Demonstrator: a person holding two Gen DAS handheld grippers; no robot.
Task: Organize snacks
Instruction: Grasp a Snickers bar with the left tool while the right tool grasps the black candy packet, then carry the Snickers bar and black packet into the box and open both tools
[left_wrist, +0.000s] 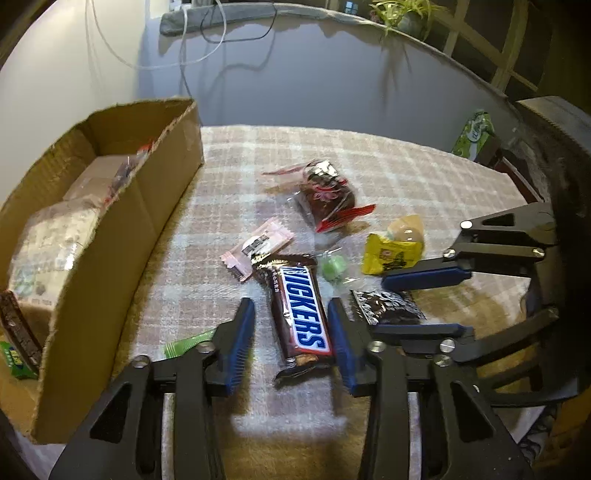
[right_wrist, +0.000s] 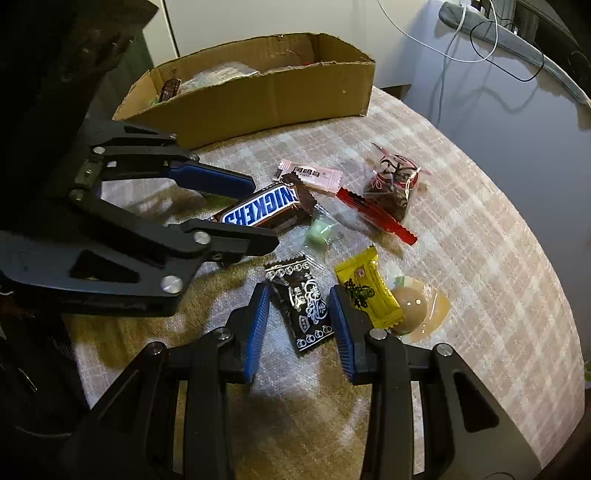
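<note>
A Snickers bar (left_wrist: 303, 317) lies on the checked tablecloth (left_wrist: 388, 177). My left gripper (left_wrist: 290, 306) straddles it: the right pad is at the wrapper's edge and a gap shows beside the left pad, so it is open. From the right wrist view the left gripper (right_wrist: 264, 212) reaches in from the left over the Snickers bar (right_wrist: 258, 212). A small black packet (right_wrist: 306, 306) lies flat, and my right gripper (right_wrist: 299, 290) is shut on it, pads against both long edges. The left wrist view shows the right gripper (left_wrist: 380, 306) around the black packet (left_wrist: 388, 306).
A cardboard box (right_wrist: 258, 103) holding several snacks stands along the table's left side. Loose around the bar lie a pink packet (right_wrist: 310, 175), a red-trimmed clear packet (right_wrist: 391, 188), a green candy (right_wrist: 319, 230), a yellow packet (right_wrist: 365, 291) and a jelly cup (right_wrist: 413, 304). The table edge curves at the right.
</note>
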